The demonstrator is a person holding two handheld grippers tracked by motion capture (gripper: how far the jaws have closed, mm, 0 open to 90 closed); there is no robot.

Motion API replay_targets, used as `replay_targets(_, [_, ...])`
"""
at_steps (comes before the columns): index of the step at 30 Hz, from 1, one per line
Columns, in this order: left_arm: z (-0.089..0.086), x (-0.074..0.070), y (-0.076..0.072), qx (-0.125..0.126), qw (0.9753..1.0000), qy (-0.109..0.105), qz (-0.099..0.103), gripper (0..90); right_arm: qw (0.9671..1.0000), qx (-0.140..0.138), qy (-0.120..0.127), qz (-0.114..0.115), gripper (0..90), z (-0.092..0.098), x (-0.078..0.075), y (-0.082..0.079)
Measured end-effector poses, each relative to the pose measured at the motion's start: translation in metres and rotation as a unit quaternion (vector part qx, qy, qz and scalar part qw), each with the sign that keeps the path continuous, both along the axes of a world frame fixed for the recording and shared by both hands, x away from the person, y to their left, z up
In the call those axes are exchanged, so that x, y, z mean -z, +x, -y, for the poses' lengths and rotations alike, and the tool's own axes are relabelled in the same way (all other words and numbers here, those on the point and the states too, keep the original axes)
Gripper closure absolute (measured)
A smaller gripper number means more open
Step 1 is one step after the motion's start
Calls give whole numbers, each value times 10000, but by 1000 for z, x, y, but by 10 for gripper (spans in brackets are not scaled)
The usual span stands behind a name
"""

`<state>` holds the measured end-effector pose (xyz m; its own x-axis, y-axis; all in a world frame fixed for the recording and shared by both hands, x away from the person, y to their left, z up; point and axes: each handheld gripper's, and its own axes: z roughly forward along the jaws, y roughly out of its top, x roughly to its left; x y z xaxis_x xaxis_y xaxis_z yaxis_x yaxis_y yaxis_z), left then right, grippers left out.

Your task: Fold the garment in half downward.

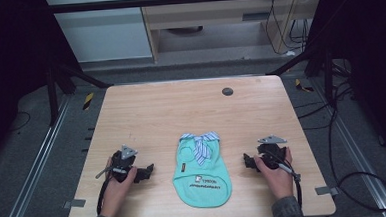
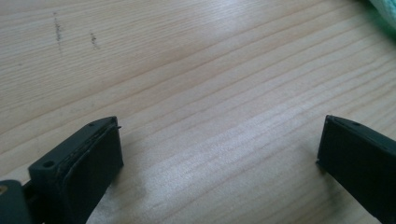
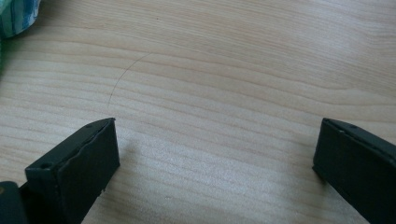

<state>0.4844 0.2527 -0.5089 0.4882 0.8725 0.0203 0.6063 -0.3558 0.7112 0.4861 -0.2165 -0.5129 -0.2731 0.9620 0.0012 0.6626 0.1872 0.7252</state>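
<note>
Pet shirt (image 1: 202,175): small, mint green, sleeveless. Lies flat and spread out on the surface (image 1: 181,109), near its front edge, neck end farthest away. Striped blue-and-white bow (image 1: 200,143) at the collar; dark printed lettering near the hem.

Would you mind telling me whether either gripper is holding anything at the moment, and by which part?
Nothing is held. The left gripper and right gripper are open over bare wooden table, either side of the mint-green pet shirt.
</note>
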Motion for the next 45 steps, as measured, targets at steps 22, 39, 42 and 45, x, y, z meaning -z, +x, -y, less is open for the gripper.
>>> replay_targets(22, [43, -32, 39, 793, 9966, -90, -186, 75, 9953, -953, -192, 12, 441, -44, -33, 13])
replay_targets(39, [92, -41, 70, 937, 9946, -141, -413, 362, 9912, -1249, 297, -313, 715, -77, -36, 45])
replay_targets(42, [99, -46, 77, 917, 9949, -197, -367, 403, 9906, -1290, 315, -314, 708, -86, -39, 50])
replay_targets(45, [106, -50, 82, 905, 9950, -238, -355, 429, 9900, -1337, 338, -281, 684, -98, -41, 55])
